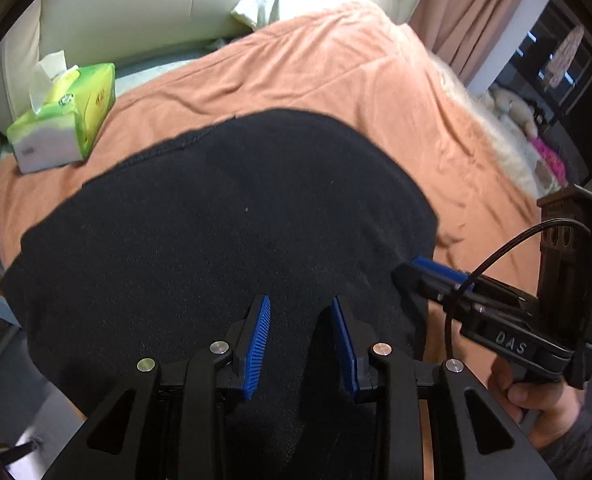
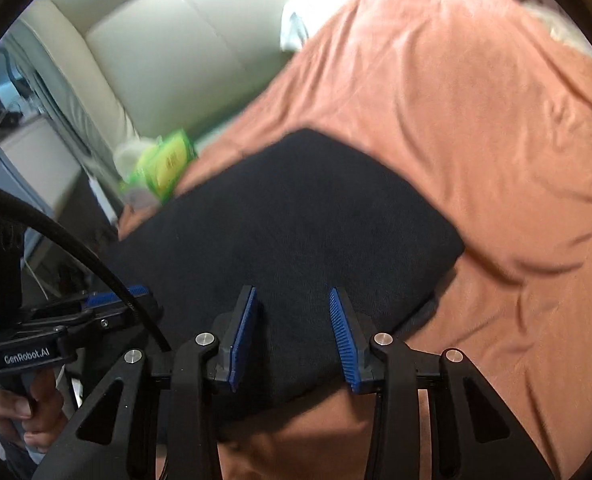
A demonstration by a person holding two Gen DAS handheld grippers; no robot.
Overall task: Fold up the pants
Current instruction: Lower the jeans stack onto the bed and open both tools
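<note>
Orange bedspread (image 1: 336, 64) covers the bed, cream padded headboard (image 1: 135, 4) behind it. From the left wrist view we see the black pants (image 1: 223, 216) already folded into a compact dark slab lying on the bedspread, filling the middle of the picture. Green tissue box (image 1: 65, 116) sits on the bed near the pants' far left corner, apart from them. Our left gripper (image 1: 300, 308) hangs over the near edge of the pants, jaws partly spread, nothing pinched between the blue pads (image 1: 257, 344). At right our right gripper (image 1: 416, 276) reaches in sideways at the pants' right edge; its tips look close together from here, but we cannot tell if cloth is caught. A hand (image 1: 536, 404) grips its handle.

From the right wrist view, blurred, the pants (image 2: 296, 216) lie as a rough rectangle on the bedspread (image 2: 476, 120), tissue box (image 2: 163, 164) beyond the left corner. Right gripper (image 2: 291, 296) sits above the near edge, jaws apart, no cloth between them. Left gripper (image 2: 135, 296) shows at left, by the pants' left side, a hand (image 2: 19, 412) on its handle.
</note>
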